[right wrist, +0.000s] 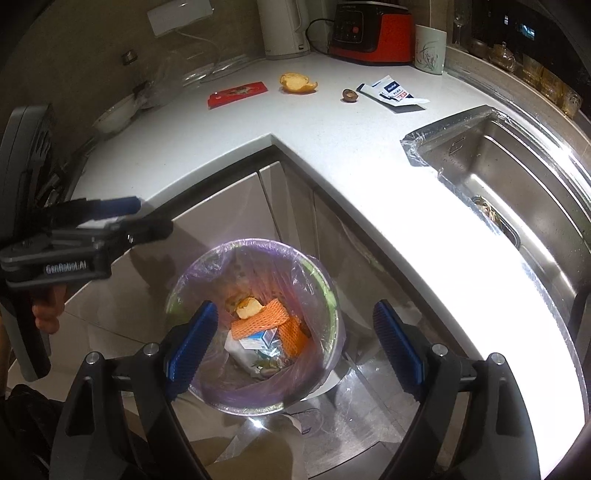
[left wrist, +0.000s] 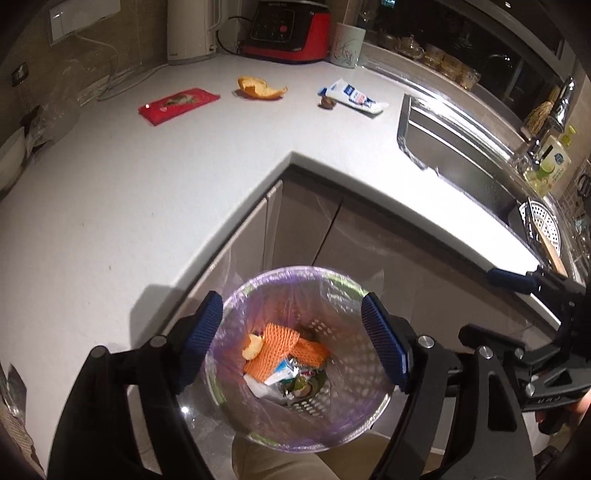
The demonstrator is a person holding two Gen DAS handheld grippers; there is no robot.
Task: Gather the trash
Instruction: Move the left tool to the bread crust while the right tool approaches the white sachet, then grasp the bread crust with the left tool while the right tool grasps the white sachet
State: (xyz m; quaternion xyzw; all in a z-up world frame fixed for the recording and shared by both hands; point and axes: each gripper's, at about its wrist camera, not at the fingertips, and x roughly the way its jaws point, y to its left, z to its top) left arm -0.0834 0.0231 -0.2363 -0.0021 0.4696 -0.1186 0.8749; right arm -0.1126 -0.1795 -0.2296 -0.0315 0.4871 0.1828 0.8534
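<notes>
A waste bin (left wrist: 332, 284) (right wrist: 325, 280) lined with a purple bag stands on the floor by the counter corner. It holds orange foam netting (left wrist: 280, 347) (right wrist: 258, 321), a peel piece and wrappers. Both grippers hang above it, open and empty: the left gripper (left wrist: 295, 343) and the right gripper (right wrist: 295, 343). On the counter lie a red wrapper (left wrist: 179, 105) (right wrist: 238, 94), an orange peel (left wrist: 260, 88) (right wrist: 297, 83), a brown nut shell (left wrist: 327, 102) (right wrist: 349, 95) and a white-blue packet (left wrist: 354, 96) (right wrist: 393, 94).
A steel sink (left wrist: 461, 155) (right wrist: 517, 177) is set in the counter at right. A white kettle (left wrist: 190, 29), a red appliance (left wrist: 288, 31) and a cup (left wrist: 347, 44) stand at the back. Cabinet doors (right wrist: 229, 214) are behind the bin.
</notes>
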